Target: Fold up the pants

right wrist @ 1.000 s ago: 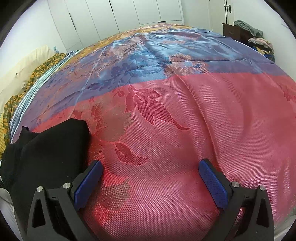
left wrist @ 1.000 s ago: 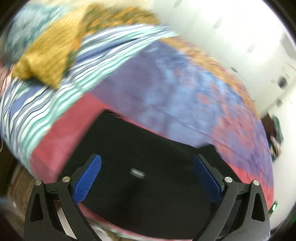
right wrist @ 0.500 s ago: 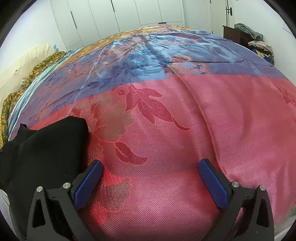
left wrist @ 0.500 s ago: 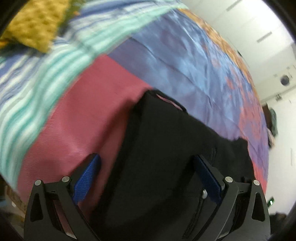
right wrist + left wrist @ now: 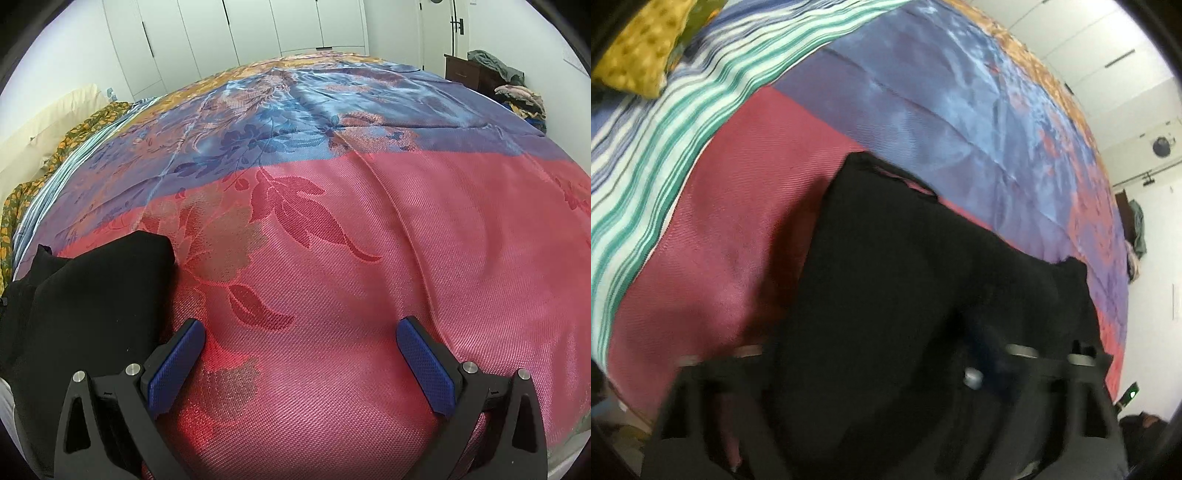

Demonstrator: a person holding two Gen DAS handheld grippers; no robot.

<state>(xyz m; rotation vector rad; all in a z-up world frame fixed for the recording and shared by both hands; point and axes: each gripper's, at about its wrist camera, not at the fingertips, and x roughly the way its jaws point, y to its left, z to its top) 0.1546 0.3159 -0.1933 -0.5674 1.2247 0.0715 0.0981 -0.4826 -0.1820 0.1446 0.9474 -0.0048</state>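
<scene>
White cupboard doors (image 5: 258,33) stand behind a bed (image 5: 369,258) covered in a red and blue flowered spread, with the black pants (image 5: 905,295) heaped at its near left edge. Left tongs (image 5: 871,362) are blurred, their jaws just closing with the black cloth between them; whether they pinch it I cannot tell. Right tongs (image 5: 299,354) stand released over bare red spread, just right of the pants.
</scene>
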